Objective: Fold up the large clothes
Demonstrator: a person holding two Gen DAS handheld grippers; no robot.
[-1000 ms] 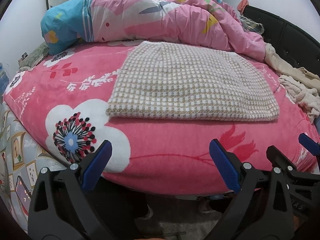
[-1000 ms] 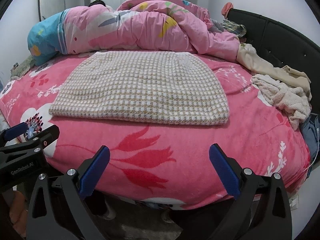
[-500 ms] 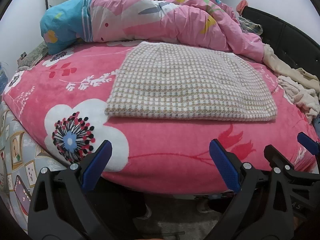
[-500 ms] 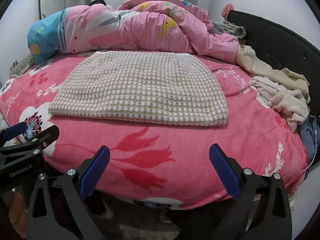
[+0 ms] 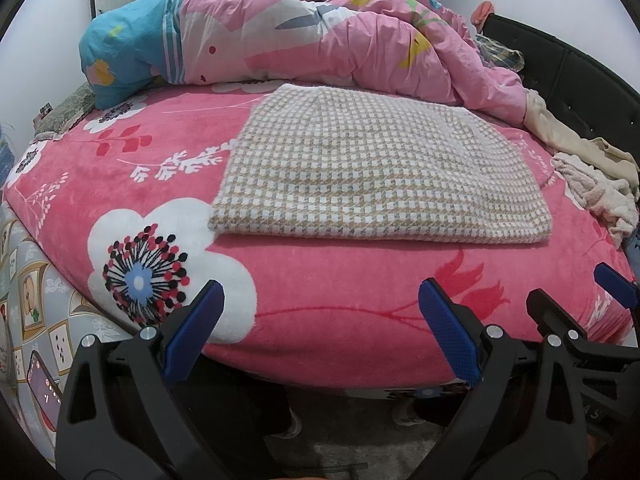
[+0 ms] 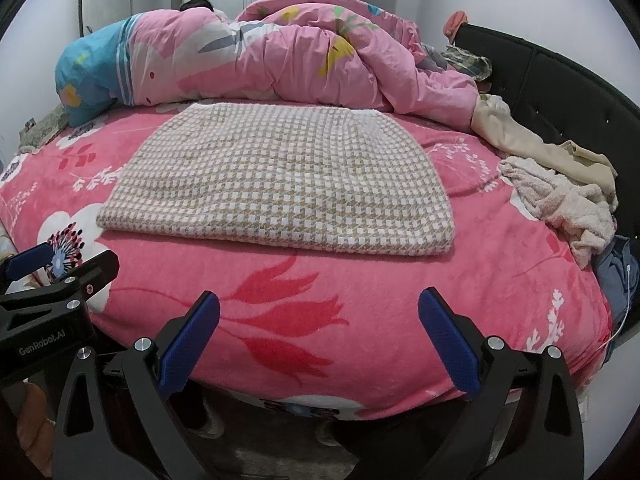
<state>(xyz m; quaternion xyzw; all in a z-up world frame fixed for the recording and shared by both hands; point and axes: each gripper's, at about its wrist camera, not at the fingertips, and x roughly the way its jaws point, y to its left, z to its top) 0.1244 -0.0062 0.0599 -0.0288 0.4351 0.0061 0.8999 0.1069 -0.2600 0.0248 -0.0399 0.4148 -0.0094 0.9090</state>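
A beige and white checked garment [image 5: 372,168] lies folded flat in a rectangle on the pink flowered bed [image 5: 120,168]; it also shows in the right wrist view [image 6: 280,184]. My left gripper [image 5: 320,320] is open and empty, held off the bed's near edge, below the garment. My right gripper [image 6: 320,320] is open and empty too, beside the left one and equally short of the garment. The right gripper's fingers [image 5: 612,280] show at the right edge of the left wrist view. The left gripper's fingers [image 6: 36,260] show at the left edge of the right wrist view.
A bunched pink and blue duvet [image 5: 280,40] lies along the back of the bed. A pile of cream and beige clothes [image 6: 560,184] sits at the right by the black headboard [image 6: 560,80]. Blue cloth [image 6: 616,272] hangs at the right edge.
Both grippers have drawn back and down a little from the bed. The garment has not moved.
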